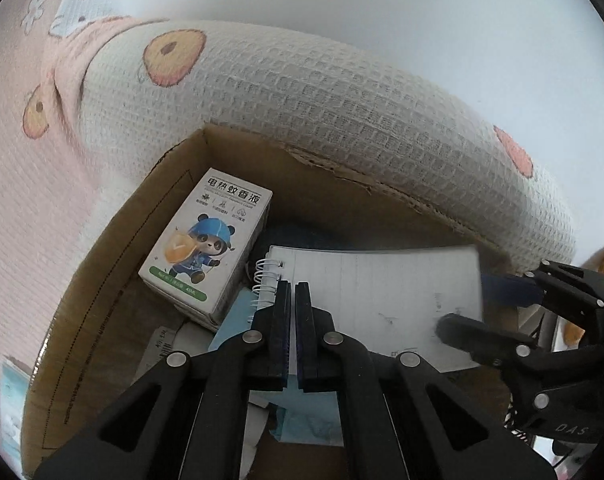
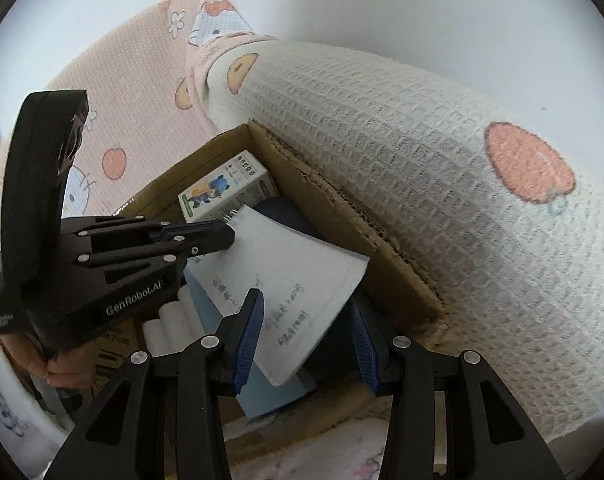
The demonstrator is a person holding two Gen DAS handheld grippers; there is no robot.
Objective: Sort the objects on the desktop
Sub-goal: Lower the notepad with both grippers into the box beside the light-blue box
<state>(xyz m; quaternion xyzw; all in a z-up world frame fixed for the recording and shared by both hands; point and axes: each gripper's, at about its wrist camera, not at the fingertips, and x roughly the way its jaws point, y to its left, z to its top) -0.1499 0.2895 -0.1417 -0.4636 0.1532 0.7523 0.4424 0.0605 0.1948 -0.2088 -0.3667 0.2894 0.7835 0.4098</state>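
A white spiral notebook (image 2: 286,280) with handwriting lies tilted in an open cardboard box (image 2: 341,216), its coil end up. Beside it stands a small white carton (image 1: 208,244) printed with a blue cartoon panda, leaning near the box's corner.

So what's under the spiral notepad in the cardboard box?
Under the spiral notepad a light blue flat item and something dark navy show. Beside it lie white rolls. Anything directly beneath is covered.
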